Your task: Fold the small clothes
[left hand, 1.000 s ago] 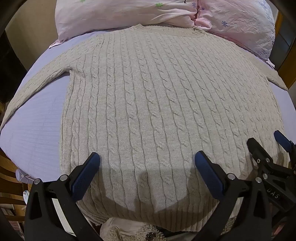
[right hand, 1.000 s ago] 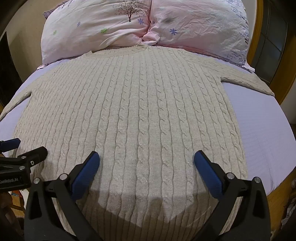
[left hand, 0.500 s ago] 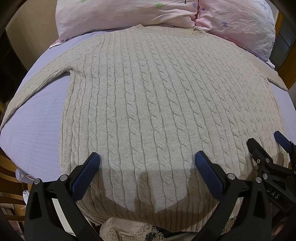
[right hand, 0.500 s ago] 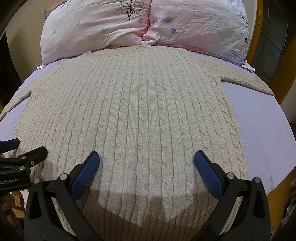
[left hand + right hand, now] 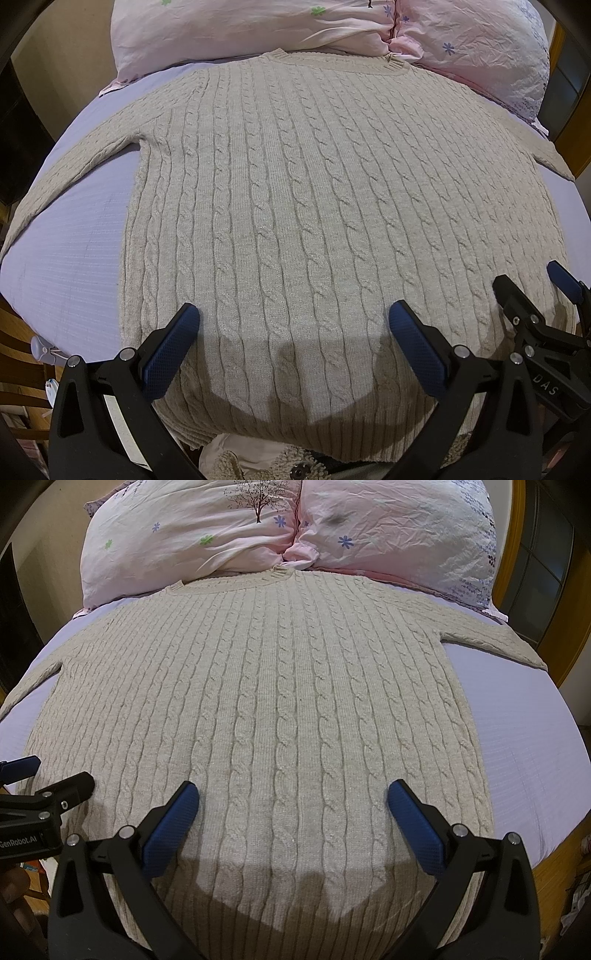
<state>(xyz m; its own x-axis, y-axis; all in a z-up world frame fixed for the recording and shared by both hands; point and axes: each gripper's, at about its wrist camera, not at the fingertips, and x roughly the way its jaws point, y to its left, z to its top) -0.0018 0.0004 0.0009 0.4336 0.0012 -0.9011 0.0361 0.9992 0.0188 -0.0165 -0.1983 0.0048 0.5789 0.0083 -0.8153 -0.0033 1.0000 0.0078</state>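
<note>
A beige cable-knit sweater (image 5: 325, 206) lies flat on the bed with its collar at the pillows and both sleeves spread out sideways; it also fills the right wrist view (image 5: 277, 716). My left gripper (image 5: 293, 317) is open and empty, hovering above the sweater's lower left part near the hem. My right gripper (image 5: 293, 797) is open and empty above the lower right part. Each gripper shows in the other's view, the right one (image 5: 535, 295) at the right edge and the left one (image 5: 48, 775) at the left edge.
The bed has a lilac sheet (image 5: 70, 251), also seen to the right of the sweater (image 5: 524, 746). Two pink flowered pillows (image 5: 192, 535) (image 5: 406, 531) lie at the head. A wooden frame (image 5: 513, 554) stands at the right. A fluffy cloth (image 5: 258, 461) lies below the hem.
</note>
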